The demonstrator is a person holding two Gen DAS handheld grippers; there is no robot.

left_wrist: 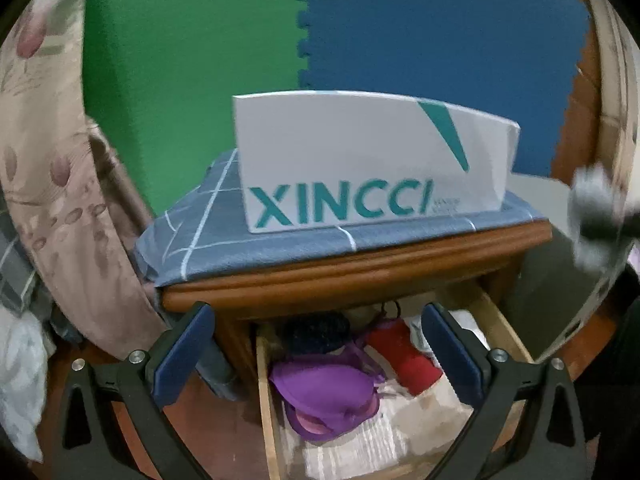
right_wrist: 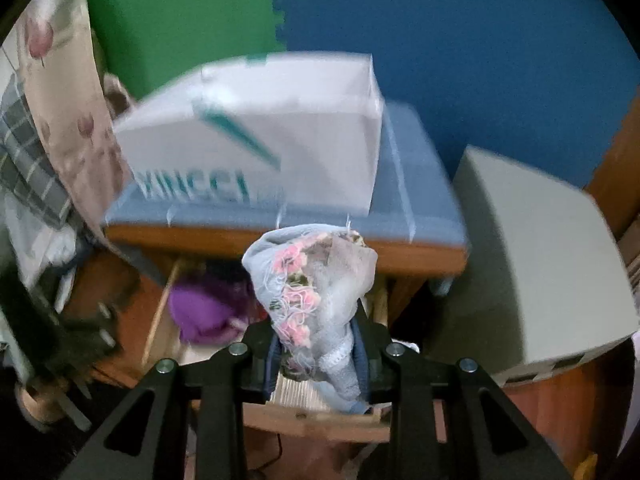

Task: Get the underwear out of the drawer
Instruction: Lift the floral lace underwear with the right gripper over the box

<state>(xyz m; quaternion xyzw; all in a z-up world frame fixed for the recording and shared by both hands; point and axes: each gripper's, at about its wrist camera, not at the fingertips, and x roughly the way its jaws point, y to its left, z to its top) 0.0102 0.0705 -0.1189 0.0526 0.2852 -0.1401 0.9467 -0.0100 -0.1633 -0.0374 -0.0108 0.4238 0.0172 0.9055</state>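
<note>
A wooden nightstand has its drawer (left_wrist: 264,396) pulled out; inside lie a purple bra (left_wrist: 324,396), a dark lacy piece (left_wrist: 318,330) and a red garment (left_wrist: 404,354). My left gripper (left_wrist: 320,356) hangs open above the drawer, nothing between its blue pads. My right gripper (right_wrist: 316,356) is shut on a pale blue piece of underwear with pink flowers (right_wrist: 316,284), held above the drawer (right_wrist: 316,420). The purple bra (right_wrist: 200,312) shows to its left. That held garment appears as a grey blur (left_wrist: 596,216) at the right edge of the left wrist view.
A white XINCCI box (left_wrist: 360,164) stands on a blue checked cloth (left_wrist: 200,232) on the nightstand top. A floral curtain (left_wrist: 52,184) hangs left. A grey-white box (right_wrist: 532,264) sits right of the nightstand. Green and blue foam mats cover the wall.
</note>
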